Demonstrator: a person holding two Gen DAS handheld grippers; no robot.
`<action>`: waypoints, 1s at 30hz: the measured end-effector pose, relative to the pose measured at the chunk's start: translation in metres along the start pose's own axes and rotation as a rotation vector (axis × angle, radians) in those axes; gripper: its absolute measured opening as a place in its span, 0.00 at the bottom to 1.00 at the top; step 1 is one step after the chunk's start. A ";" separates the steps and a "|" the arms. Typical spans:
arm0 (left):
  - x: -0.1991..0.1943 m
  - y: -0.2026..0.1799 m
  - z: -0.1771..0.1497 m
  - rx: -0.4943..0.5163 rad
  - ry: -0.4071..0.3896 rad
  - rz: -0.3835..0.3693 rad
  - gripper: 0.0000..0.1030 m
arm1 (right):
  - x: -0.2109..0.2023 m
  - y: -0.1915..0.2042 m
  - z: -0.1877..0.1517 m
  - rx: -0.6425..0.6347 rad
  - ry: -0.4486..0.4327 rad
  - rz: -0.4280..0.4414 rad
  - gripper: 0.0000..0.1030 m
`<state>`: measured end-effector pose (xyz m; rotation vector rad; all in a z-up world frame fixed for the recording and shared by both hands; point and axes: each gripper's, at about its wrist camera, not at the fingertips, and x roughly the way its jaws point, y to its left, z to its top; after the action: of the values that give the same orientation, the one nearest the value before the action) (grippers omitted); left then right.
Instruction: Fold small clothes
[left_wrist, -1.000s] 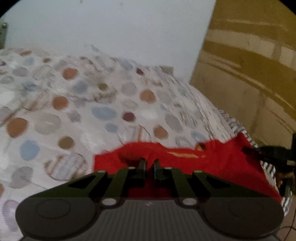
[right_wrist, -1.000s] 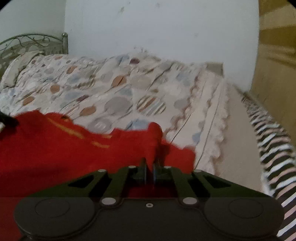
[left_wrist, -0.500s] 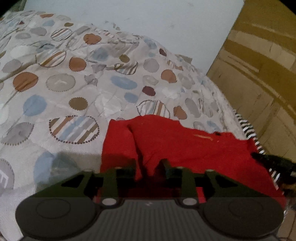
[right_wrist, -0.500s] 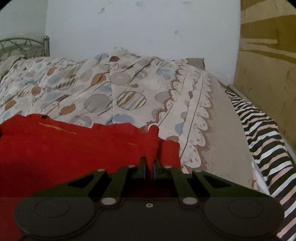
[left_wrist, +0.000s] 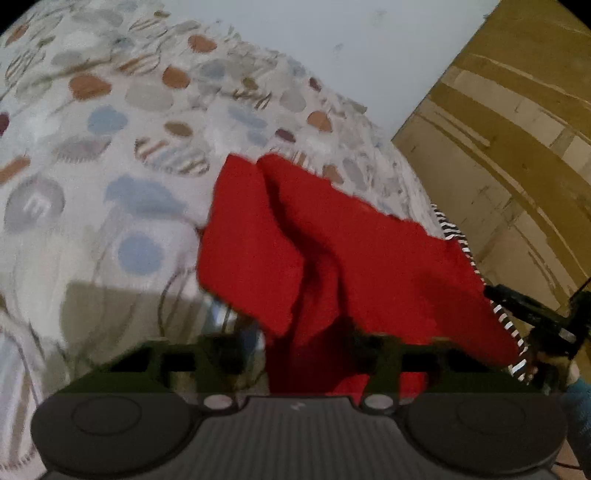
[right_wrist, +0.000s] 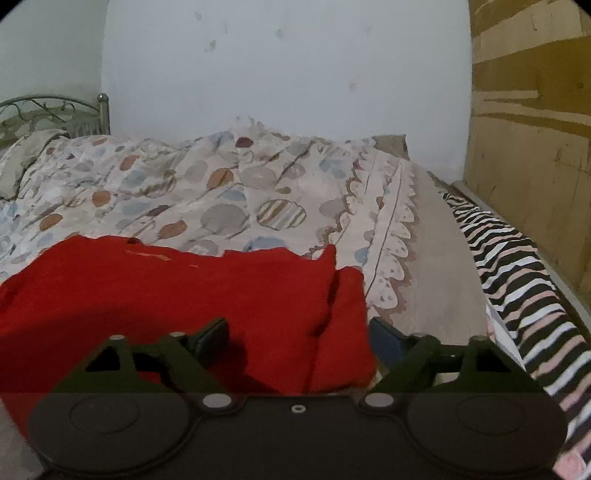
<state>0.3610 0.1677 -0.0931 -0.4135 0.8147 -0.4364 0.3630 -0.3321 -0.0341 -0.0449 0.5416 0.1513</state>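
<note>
A small red garment (left_wrist: 351, 251) lies on the patterned bedspread (left_wrist: 110, 155) near the bed's right edge. In the left wrist view my left gripper (left_wrist: 299, 350) is open, with a fold of the red cloth lying loose between its spread fingers. In the right wrist view the garment (right_wrist: 177, 295) lies flat, its right corner between the fingers of my right gripper (right_wrist: 299, 332), which is open. The right gripper also shows at the right edge of the left wrist view (left_wrist: 532, 314).
A zebra-striped sheet (right_wrist: 517, 266) runs along the bed's right side, beside a brown cardboard-like wall (right_wrist: 528, 147). A white wall (right_wrist: 288, 66) stands behind the bed. A metal headboard (right_wrist: 48, 114) is at the far left.
Both grippers have opened and let go of the red garment, which has dropped onto the bedspread. The left gripper has tilted and moved.
</note>
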 end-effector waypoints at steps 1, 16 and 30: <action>0.000 0.003 -0.003 -0.033 -0.007 0.004 0.10 | -0.004 0.004 -0.001 -0.009 -0.003 0.002 0.84; -0.016 0.007 -0.029 -0.241 -0.149 0.116 0.04 | -0.034 0.059 -0.029 -0.122 -0.049 -0.081 0.96; -0.033 -0.009 -0.029 -0.199 -0.174 0.150 0.50 | -0.056 0.116 -0.042 -0.205 -0.162 -0.109 0.99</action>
<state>0.3167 0.1716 -0.0867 -0.5628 0.7159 -0.1777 0.2763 -0.2279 -0.0411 -0.2594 0.3592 0.1023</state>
